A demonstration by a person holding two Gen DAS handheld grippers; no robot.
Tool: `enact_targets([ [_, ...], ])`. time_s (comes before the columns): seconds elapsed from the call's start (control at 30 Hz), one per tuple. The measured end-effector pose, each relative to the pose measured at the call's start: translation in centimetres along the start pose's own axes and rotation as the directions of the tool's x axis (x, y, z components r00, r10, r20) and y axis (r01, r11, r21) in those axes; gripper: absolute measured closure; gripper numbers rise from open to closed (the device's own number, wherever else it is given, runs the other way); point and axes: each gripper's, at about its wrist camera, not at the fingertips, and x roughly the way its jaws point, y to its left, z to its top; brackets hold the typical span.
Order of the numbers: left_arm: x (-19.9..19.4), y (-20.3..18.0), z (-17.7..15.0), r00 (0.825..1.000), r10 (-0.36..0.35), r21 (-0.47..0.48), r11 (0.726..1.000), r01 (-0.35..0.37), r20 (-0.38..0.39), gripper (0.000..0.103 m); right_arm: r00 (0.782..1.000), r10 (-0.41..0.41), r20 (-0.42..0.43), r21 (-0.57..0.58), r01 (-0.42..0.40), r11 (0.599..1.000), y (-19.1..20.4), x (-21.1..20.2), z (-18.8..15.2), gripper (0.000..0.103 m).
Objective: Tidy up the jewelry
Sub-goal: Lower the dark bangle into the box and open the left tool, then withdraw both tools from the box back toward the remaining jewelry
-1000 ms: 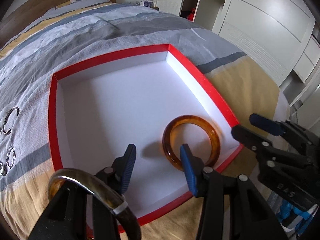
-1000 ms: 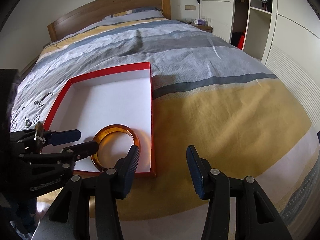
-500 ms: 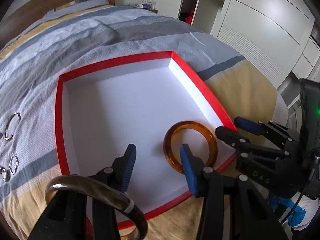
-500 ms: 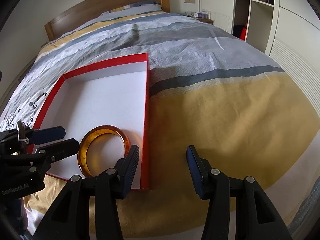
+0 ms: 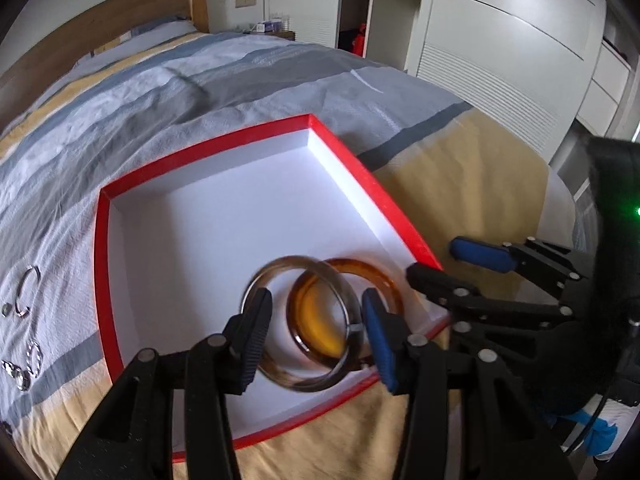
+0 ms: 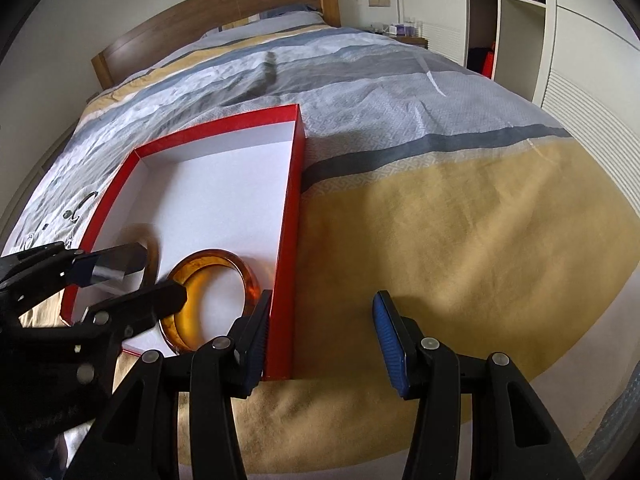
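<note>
A red box (image 5: 102,248) with a white inside lies on the bed; it also shows in the right wrist view (image 6: 286,240). An amber bangle (image 5: 384,276) lies in its near right corner, also seen from the right wrist (image 6: 208,258). A dark, motion-blurred bangle (image 5: 276,276) with a silver band is between the fingers of my left gripper (image 5: 316,330), overlapping the amber one; the jaws stand open and I cannot tell if they touch it. My right gripper (image 6: 320,328) is open and empty, over the bedspread beside the box.
Small silver rings and earrings (image 5: 24,292) lie on the bedspread left of the box. A wooden headboard (image 6: 224,4) is at the far end. White wardrobes (image 5: 500,40) stand on the right. The bed edge is close below both grippers.
The dark bangle that hung on my left gripper's arm has slid forward between its fingers, over the box. My left gripper tilted up. My right gripper stayed beside the box.
</note>
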Motion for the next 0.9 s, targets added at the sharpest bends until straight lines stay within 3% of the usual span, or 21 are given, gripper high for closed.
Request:
enact_targets([
  [0.3,0.6,4.6,-1.2,0.995,-0.091,-0.196,0.977,0.084,-0.028,0.056,1.000,-0.017,0.006,-0.016,0.017,1.000,0.4,-0.8,-0.4,0.054],
  [0.7,-0.1,5.7,-4.5,0.996,-0.059,-0.243,0.969,0.042,-0.063,0.057,1.000,0.002,0.020,-0.032,-0.001,1.000,1.3,-3.0,-1.2,0.053],
  [0.9,-0.8,6.9,-5.9,0.994,-0.087,-0.386,0.921,0.053,-0.072,0.057,1.000,0.023,0.021,-0.048,-0.022,0.999,2.0,-3.7,-1.4,0.052],
])
